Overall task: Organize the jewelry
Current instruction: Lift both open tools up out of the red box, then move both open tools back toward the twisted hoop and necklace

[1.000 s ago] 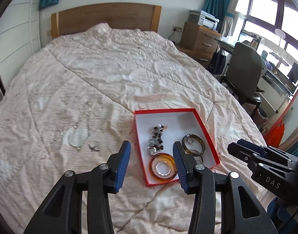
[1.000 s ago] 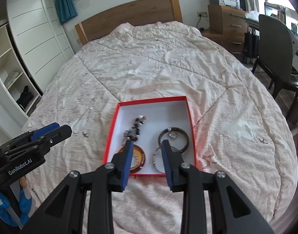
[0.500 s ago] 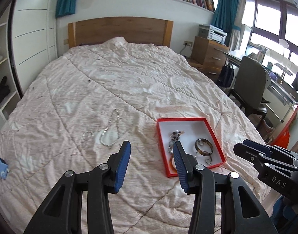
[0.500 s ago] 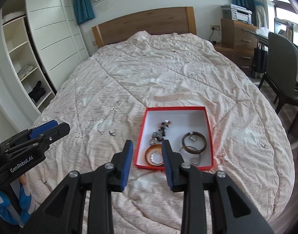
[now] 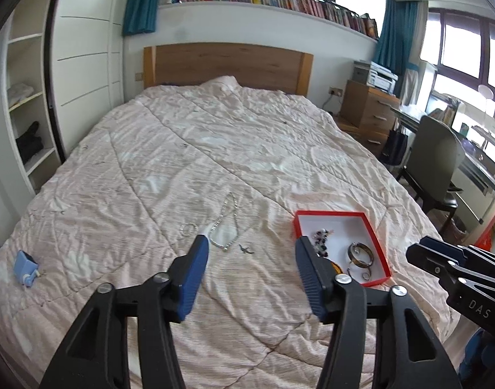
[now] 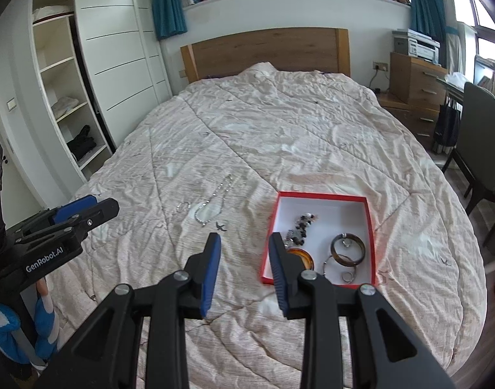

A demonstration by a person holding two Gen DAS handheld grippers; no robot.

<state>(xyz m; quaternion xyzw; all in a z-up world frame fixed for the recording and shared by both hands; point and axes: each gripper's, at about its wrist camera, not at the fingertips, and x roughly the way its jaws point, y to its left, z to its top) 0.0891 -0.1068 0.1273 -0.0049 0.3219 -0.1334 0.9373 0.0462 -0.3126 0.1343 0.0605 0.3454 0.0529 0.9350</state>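
Note:
A red box with a white inside (image 5: 331, 215) (image 6: 322, 195) lies on the quilt. It holds a bead bracelet (image 6: 302, 223), a brown bangle (image 6: 347, 249), an amber bangle (image 6: 307, 257) partly behind my right fingers, and small rings. To its left a silver chain necklace (image 5: 226, 227) (image 6: 211, 207), a small ring (image 5: 189, 228) and a star-shaped charm (image 5: 246, 249) lie loose on the quilt. My left gripper (image 5: 252, 243) hangs above the quilt, short of the necklace and the box; its jaws are opening with nothing between them. My right gripper (image 6: 244, 240) is open and holds nothing.
The bed's pink quilt (image 5: 247, 149) fills both views, with a wooden headboard (image 5: 228, 64) behind. A small blue object (image 5: 25, 267) lies at the quilt's near left edge. A wardrobe with shelves (image 6: 62, 97) stands left; a chair (image 5: 432, 155) and a desk stand right.
Both grippers have drawn back and risen away from the box, so the box and necklace look smaller and farther. The left jaws have spread wider. The jewelry has not moved.

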